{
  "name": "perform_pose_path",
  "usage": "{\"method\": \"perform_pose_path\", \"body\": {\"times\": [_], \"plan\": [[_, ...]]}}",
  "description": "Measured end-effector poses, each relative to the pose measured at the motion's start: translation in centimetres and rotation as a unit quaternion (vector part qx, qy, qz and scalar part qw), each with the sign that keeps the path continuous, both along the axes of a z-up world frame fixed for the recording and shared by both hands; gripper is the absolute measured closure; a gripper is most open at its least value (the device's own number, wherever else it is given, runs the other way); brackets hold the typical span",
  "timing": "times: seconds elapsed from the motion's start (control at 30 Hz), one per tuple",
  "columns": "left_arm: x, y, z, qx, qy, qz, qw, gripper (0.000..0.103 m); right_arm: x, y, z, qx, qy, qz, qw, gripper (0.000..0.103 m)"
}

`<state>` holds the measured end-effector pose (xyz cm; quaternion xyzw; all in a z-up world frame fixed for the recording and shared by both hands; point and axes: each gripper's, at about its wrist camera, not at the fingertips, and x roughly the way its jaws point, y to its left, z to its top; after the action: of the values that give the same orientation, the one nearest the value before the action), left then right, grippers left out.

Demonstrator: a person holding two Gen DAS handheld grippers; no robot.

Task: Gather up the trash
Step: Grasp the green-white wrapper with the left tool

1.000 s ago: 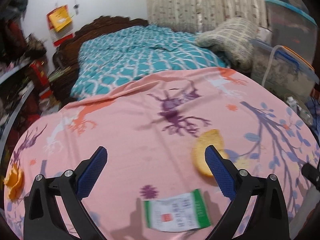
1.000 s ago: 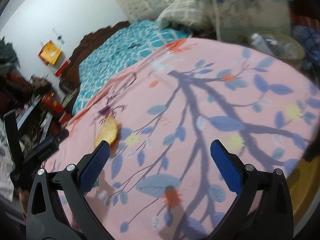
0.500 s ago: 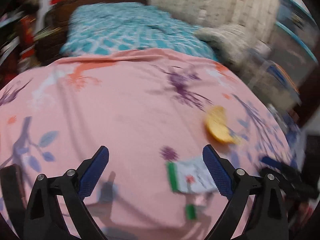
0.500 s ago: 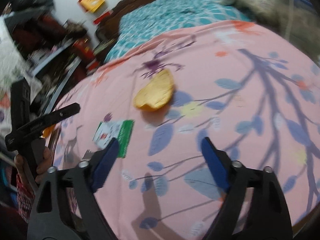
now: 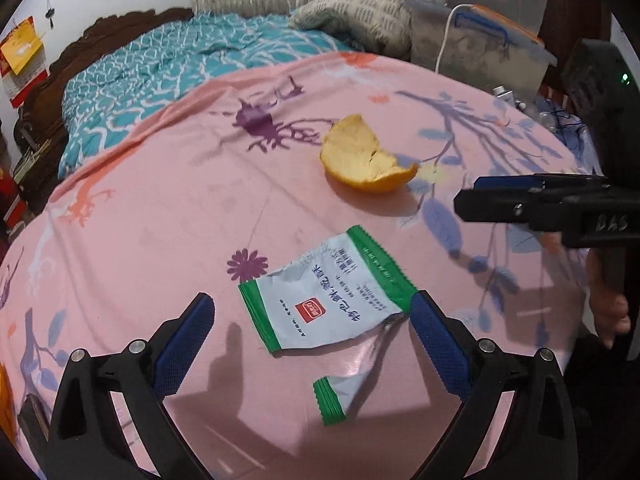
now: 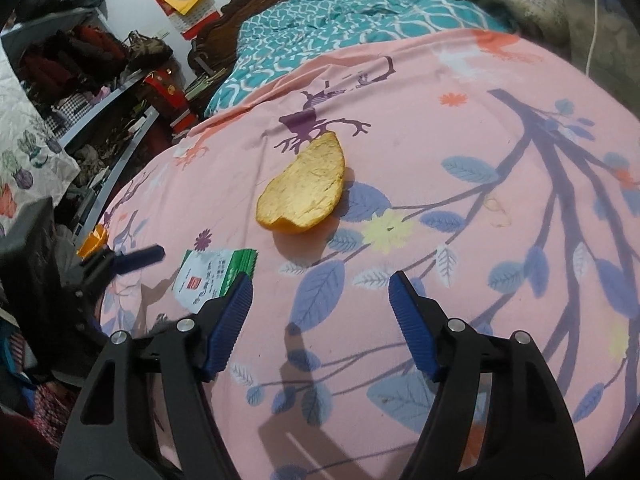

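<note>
The wrapper (image 5: 328, 312), torn and green-edged, lay flat on the pink sheet (image 5: 160, 220) near its front edge, with the peel (image 5: 364, 160) a little farther in. The left gripper (image 5: 310, 324) hung over the wrapper, jaws wide, one pad (image 5: 436, 344) just beside its green edge, gripping nothing. The right gripper (image 6: 320, 300) had just been closing, yet its jaws stood apart over bare sheet, empty, the peel (image 6: 304, 188) lying ahead of them.
</note>
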<state>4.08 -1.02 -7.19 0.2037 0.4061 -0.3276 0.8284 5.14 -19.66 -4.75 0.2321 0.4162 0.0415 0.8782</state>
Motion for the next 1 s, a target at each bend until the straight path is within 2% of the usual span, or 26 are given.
{"method": "perform_pose_path", "body": {"times": [0.13,0.23,0.4,0.57,0.7,0.77,0.83,0.9,1.0], "plan": [[1.0,-0.1,-0.6,0.004,0.005,0.022,0.9997,0.009,1.1,-0.7,-0.4,0.019,0.008,-0.005,1.000,0.031],[1.9,-0.3,-0.6,0.019,-0.010,0.047,0.9987,0.009,1.4,-0.9,-0.6,0.032,0.010,-0.012,0.999,0.031],[3.2,-0.2,-0.5,0.025,-0.017,0.082,0.9962,0.008,1.1,-0.5,-0.6,0.031,0.006,-0.011,0.999,0.031],[4.2,1.3,0.3,-0.007,-0.001,0.110,0.9939,0.009,1.1,0.4,-0.3,0.032,0.001,0.013,0.999,0.032],[4.6,3.3,1.0,-0.040,0.013,0.123,0.9915,0.013,1.8,1.6,-0.3,0.051,0.008,0.056,0.997,0.051],[4.9,4.2,1.1,-0.054,0.024,0.127,0.9902,0.014,2.2,2.1,-0.7,0.066,0.015,0.071,0.995,0.056],[5.2,4.9,1.1,-0.061,0.033,0.134,0.9886,0.019,2.7,2.6,-1.0,0.077,0.023,0.081,0.993,0.059],[5.5,5.3,1.0,-0.063,0.040,0.139,0.9874,0.019,2.9,3.0,-1.1,0.078,0.024,0.084,0.993,0.059],[6.1,5.4,0.7,-0.085,0.077,0.135,0.9843,0.019,3.5,4.2,-0.6,0.079,0.018,0.102,0.992,0.063]]}}
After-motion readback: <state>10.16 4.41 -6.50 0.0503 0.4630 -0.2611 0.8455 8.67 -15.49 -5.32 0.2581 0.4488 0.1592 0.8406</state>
